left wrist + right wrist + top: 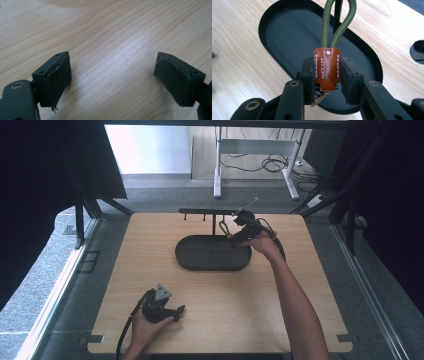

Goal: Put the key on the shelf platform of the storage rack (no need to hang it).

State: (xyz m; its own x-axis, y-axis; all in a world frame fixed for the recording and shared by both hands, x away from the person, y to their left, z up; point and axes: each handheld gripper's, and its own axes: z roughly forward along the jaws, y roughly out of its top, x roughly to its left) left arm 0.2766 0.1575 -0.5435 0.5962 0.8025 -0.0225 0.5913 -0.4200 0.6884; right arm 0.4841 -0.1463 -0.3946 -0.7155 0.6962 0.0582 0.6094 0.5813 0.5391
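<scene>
My right gripper (327, 75) is shut on a brown leather key fob (327, 66) stamped with white letters. The fob's green cord loop (342, 22) rises away from the jaws, above a black oval tray (264, 20). In the high view the right gripper (239, 233) hovers over the tray's (182, 257) back right part, beside the post of a black hook rail (207, 211), with the cord loop (223, 227) pointing toward the post. My left gripper (176, 312) rests near the table's front edge. Its jaws stand wide apart over bare wood (112, 80), with nothing between them.
The light wooden table (150, 270) has slots at its front corners. Beyond its far edge stand a white desk frame (217, 170) and loose cables on the floor. Dark curtains hang at both sides.
</scene>
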